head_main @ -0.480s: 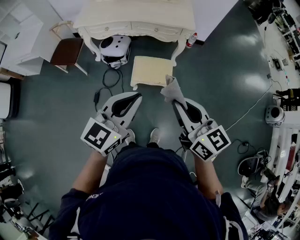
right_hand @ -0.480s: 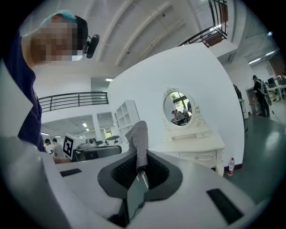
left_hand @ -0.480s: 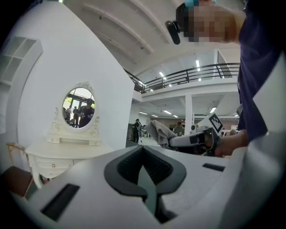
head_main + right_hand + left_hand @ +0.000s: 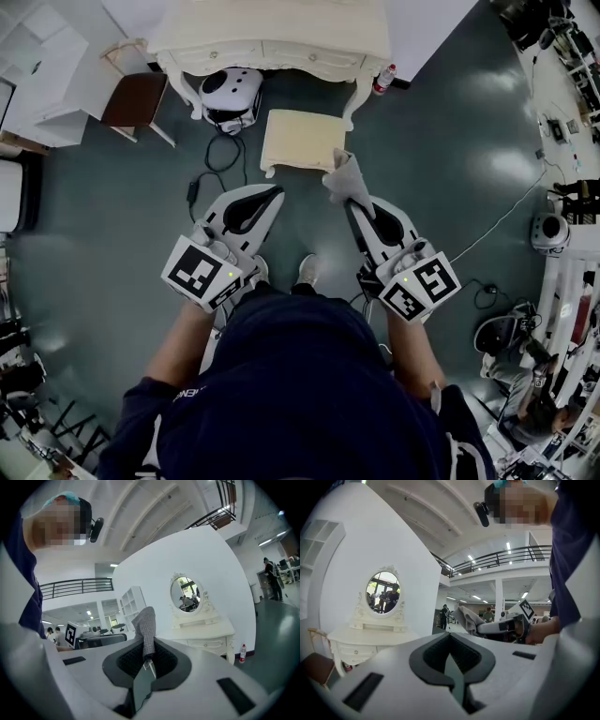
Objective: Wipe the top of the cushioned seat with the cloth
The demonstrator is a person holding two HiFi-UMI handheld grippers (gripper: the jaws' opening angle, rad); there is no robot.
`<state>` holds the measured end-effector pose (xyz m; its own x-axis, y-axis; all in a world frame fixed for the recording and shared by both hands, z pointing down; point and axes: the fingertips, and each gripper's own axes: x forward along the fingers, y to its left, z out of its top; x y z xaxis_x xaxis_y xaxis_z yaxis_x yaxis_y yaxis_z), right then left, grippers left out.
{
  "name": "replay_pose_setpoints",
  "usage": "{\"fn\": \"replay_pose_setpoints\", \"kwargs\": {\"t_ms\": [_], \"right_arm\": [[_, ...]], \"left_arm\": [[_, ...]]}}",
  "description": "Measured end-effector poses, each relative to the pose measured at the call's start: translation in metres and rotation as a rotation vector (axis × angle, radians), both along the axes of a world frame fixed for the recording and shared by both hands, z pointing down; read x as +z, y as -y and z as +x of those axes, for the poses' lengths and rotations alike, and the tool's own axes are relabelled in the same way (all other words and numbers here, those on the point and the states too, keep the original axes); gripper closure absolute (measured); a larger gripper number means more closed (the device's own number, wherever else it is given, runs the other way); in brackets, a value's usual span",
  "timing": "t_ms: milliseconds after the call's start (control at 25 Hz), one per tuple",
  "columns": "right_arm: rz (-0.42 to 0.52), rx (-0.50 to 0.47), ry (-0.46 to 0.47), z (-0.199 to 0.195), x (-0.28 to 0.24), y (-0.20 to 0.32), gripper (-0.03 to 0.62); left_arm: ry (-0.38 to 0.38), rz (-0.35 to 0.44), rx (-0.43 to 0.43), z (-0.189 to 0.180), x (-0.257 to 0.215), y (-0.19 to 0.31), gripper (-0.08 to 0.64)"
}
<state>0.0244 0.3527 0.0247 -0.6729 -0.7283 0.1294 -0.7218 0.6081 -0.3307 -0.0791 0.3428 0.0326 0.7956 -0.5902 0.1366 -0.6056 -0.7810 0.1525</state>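
The cream cushioned seat (image 4: 301, 140) stands on the floor in front of a white dressing table (image 4: 272, 37). My right gripper (image 4: 352, 199) is shut on a grey cloth (image 4: 346, 180), which hangs just off the seat's near right corner. In the right gripper view the cloth (image 4: 146, 630) stands up from the shut jaws. My left gripper (image 4: 270, 194) is held level with the right one, a little short of the seat, shut with nothing in it. The left gripper view shows its jaws (image 4: 451, 637) together and the right gripper with the cloth (image 4: 468, 618) beyond.
A white helmet-like device (image 4: 230, 97) lies under the dressing table, with a black cable (image 4: 208, 173) trailing from it. A brown-seated chair (image 4: 133, 103) stands at the left. A bottle (image 4: 381, 81) stands by the table's right leg. Equipment and cables (image 4: 553, 225) crowd the right side.
Almost nothing differs. The right gripper and cloth have shifted very slightly, and the left gripper holds its place.
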Motion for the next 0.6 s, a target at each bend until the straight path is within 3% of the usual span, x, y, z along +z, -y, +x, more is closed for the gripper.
{"fn": "replay_pose_setpoints", "kwargs": {"t_ms": [360,600], "right_arm": [[0.008,-0.024,0.008,0.021,0.011,-0.001,0.551],[0.009,-0.036,0.017,0.068,0.003,-0.014,0.551]], "left_arm": [[0.011,0.001,-0.034,0.015,0.011,-0.007,0.552],[0.024,0.008,-0.052,0.059,0.0,-0.022,0.552]]}}
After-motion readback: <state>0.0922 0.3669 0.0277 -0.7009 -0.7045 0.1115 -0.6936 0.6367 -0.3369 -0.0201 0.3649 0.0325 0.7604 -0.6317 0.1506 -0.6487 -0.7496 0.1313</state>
